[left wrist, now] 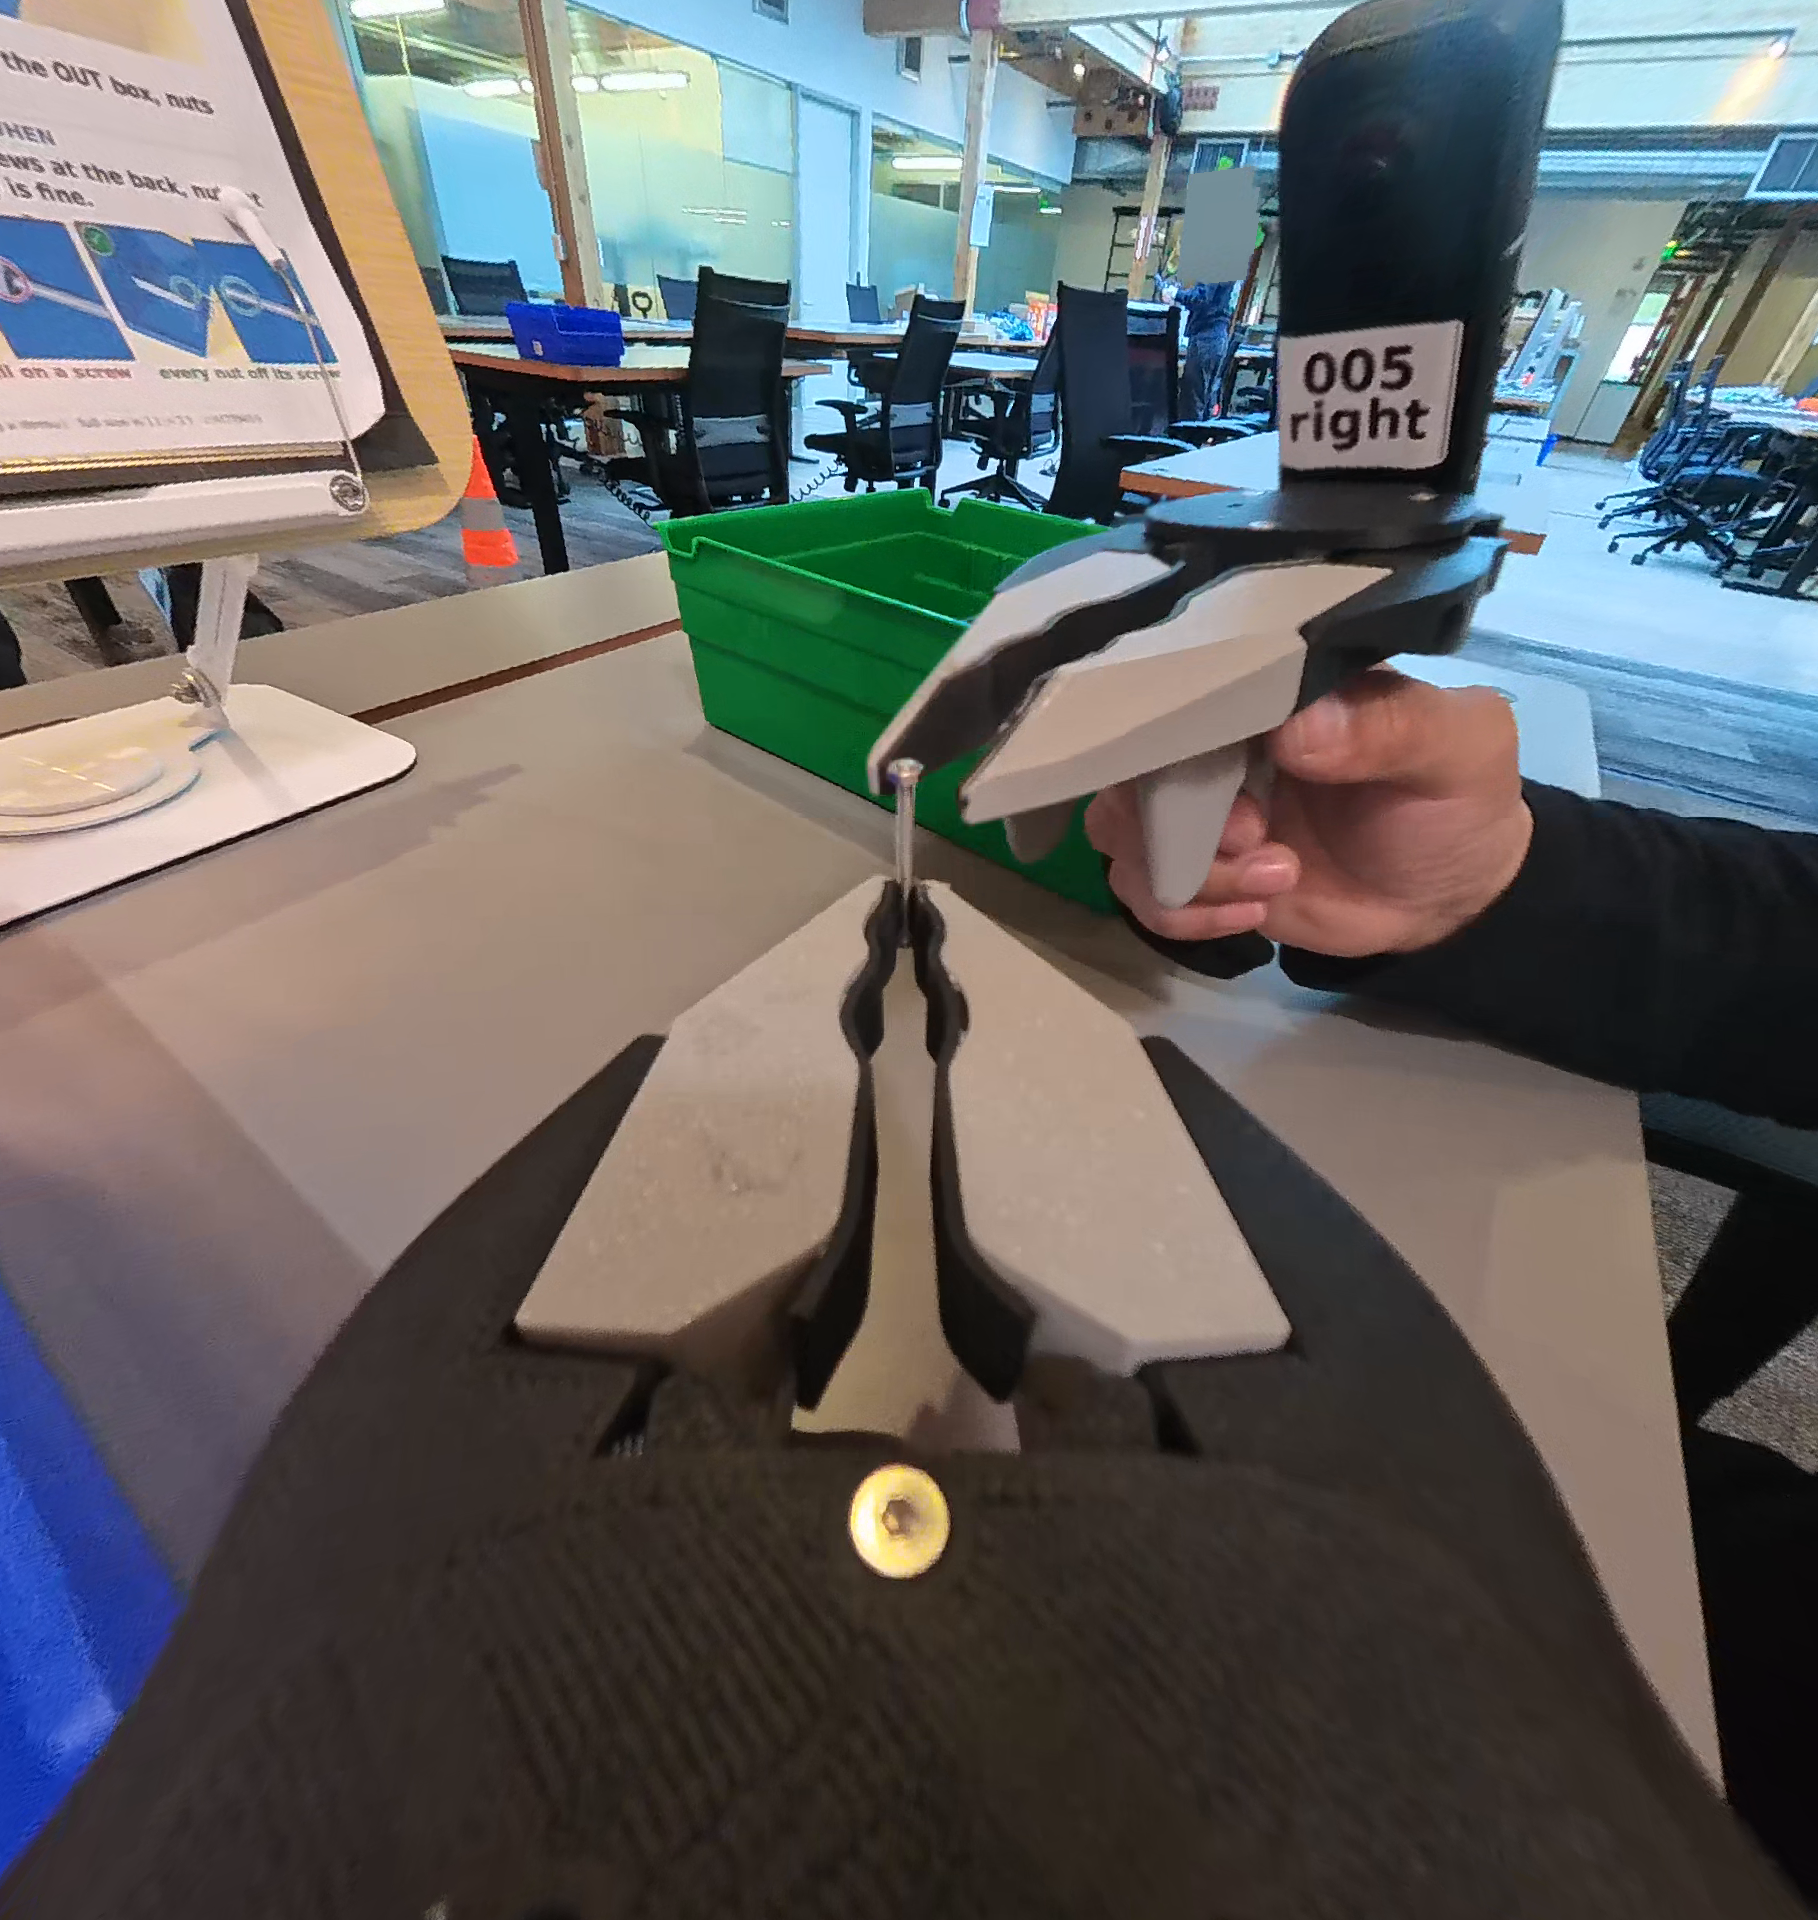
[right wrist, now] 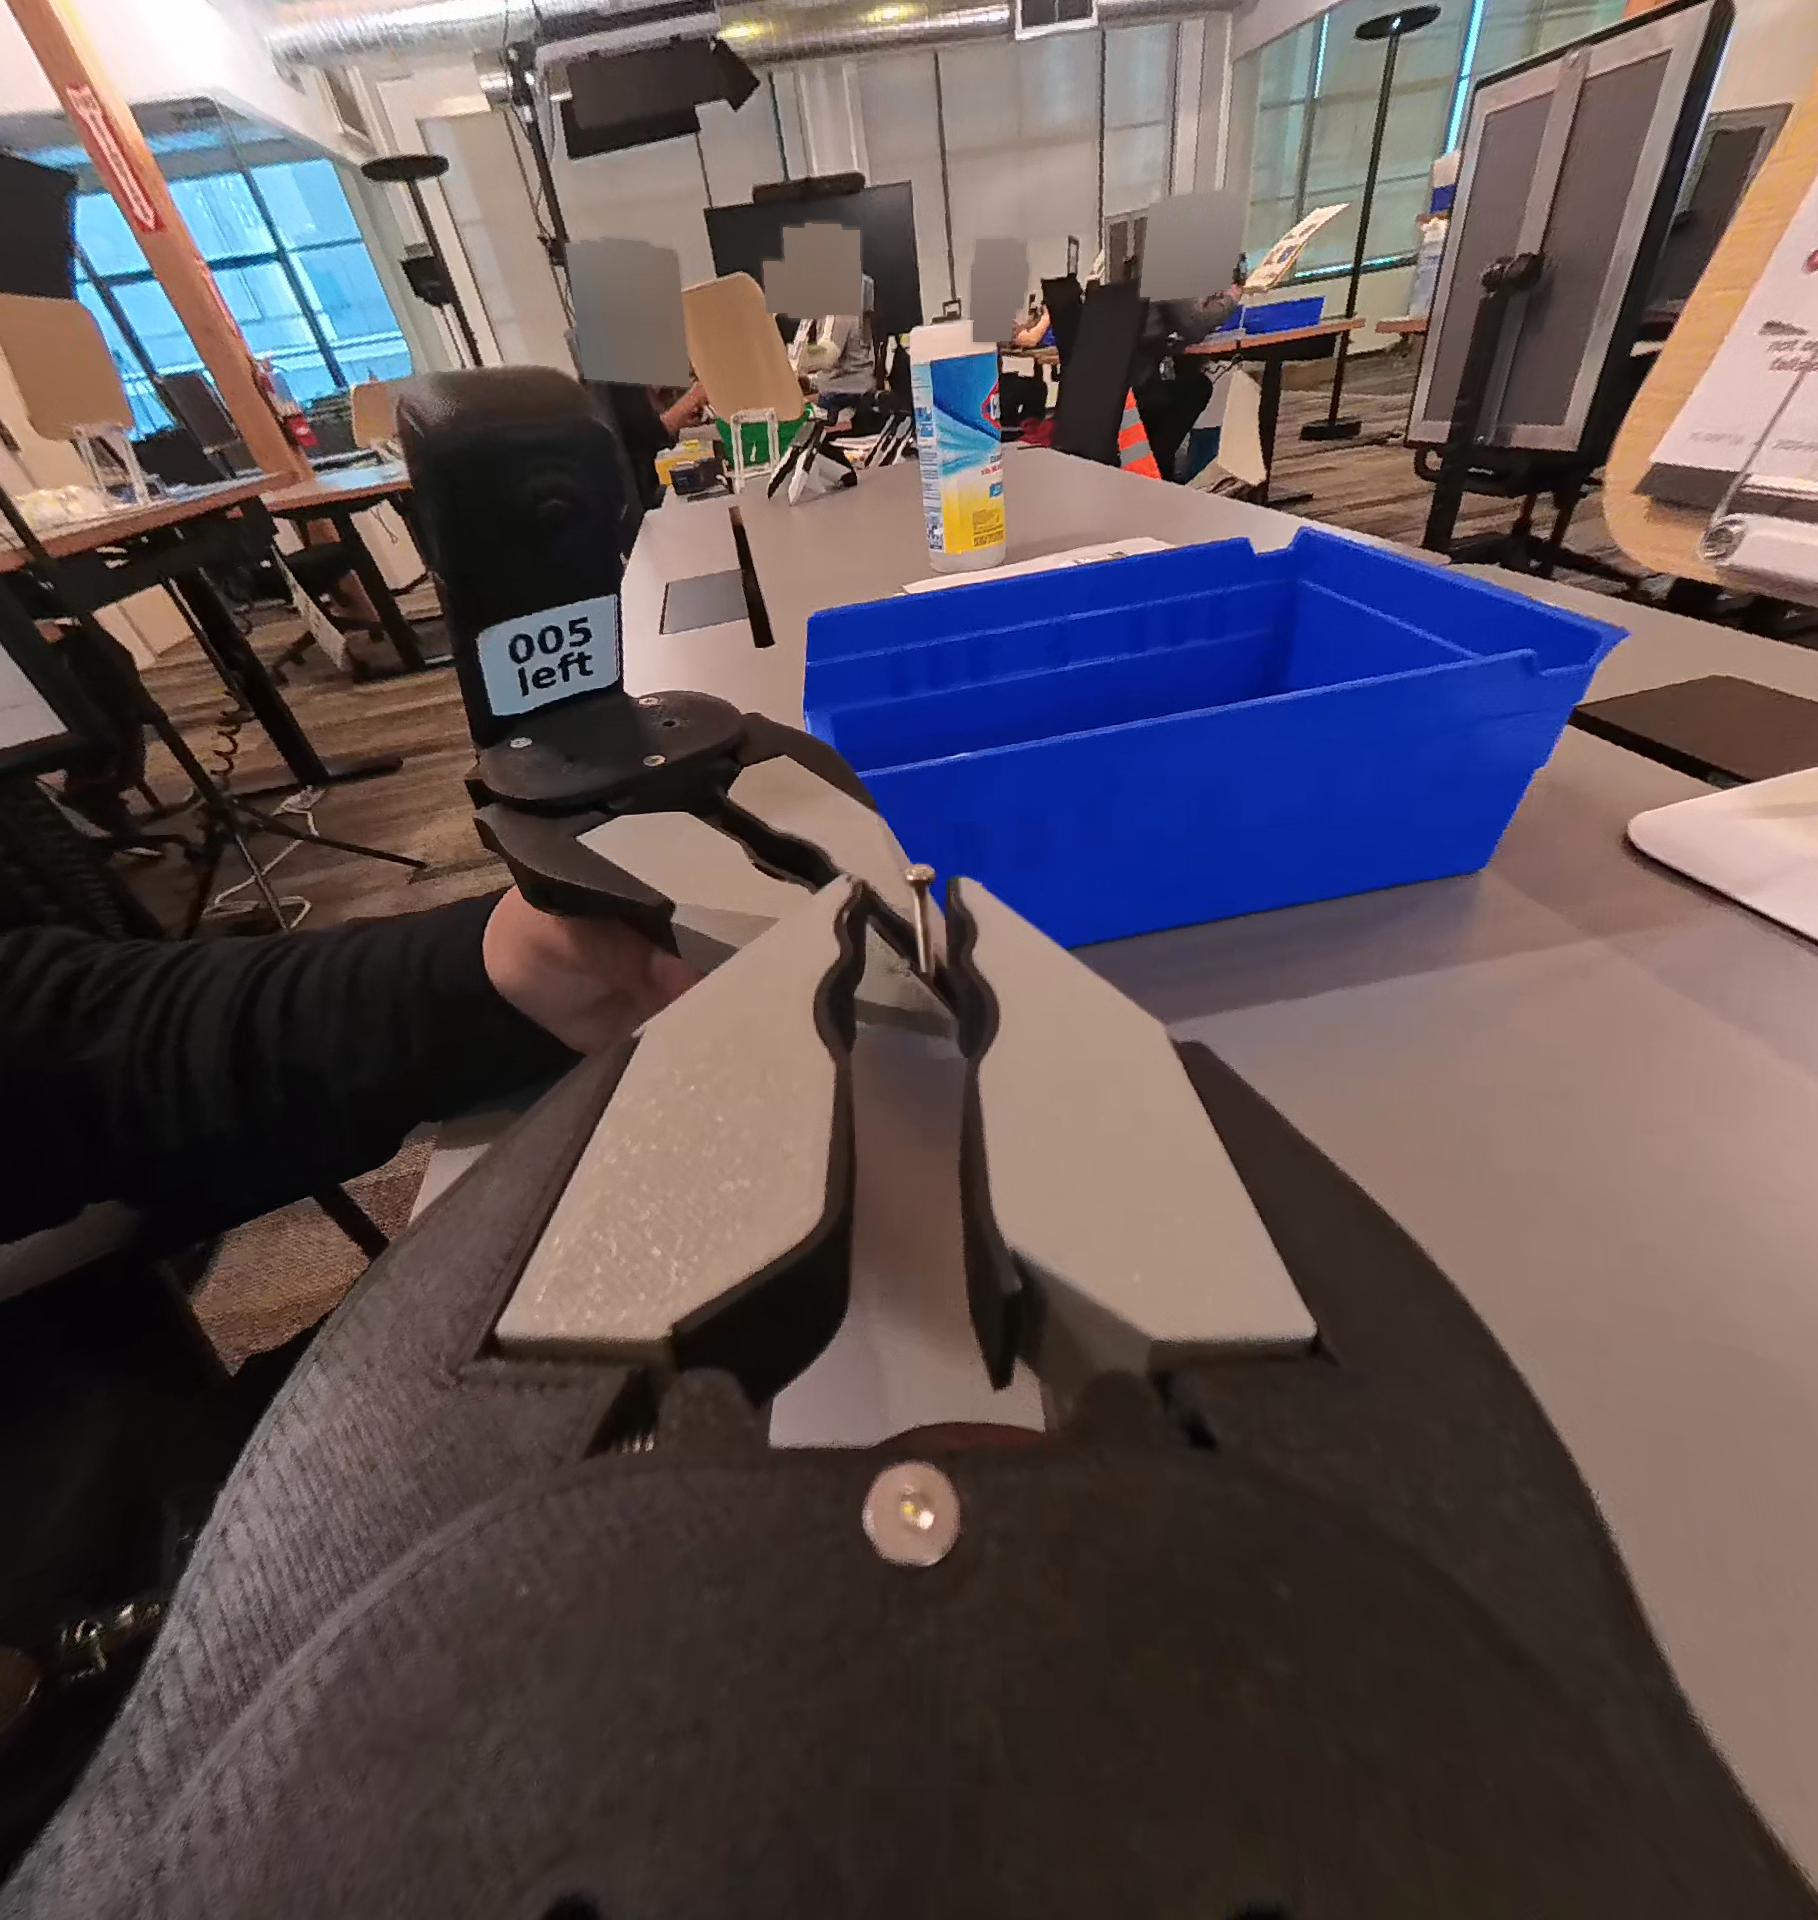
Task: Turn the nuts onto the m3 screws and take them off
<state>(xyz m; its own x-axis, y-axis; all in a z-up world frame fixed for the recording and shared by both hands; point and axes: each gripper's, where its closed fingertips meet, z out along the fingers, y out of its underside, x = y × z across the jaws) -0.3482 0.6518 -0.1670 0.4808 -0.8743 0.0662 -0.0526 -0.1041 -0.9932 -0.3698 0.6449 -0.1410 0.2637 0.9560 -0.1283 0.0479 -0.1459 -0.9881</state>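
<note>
A thin silver m3 screw (left wrist: 905, 842) stands upright, head up, above the grey table (left wrist: 417, 997). My left gripper (left wrist: 905, 902) is shut on its lower shank. It also shows in the right wrist view (right wrist: 931, 982), coming in from the left. My right gripper (right wrist: 905, 899) is open, and the screw (right wrist: 921, 914) rises between its fingertips without being clamped. In the left wrist view the right gripper (left wrist: 926, 784) reaches in from the right with its far fingertip beside the screw head. I see no nut on the screw or in either gripper.
A green bin (left wrist: 832, 623) stands behind the grippers on the right side, a blue bin (right wrist: 1196, 790) on the left side. An instruction sheet on a white stand (left wrist: 157, 312) is at the table's back. A wipes canister (right wrist: 957, 447) stands beyond the blue bin. Less than 4 cm separates the two grippers' tips.
</note>
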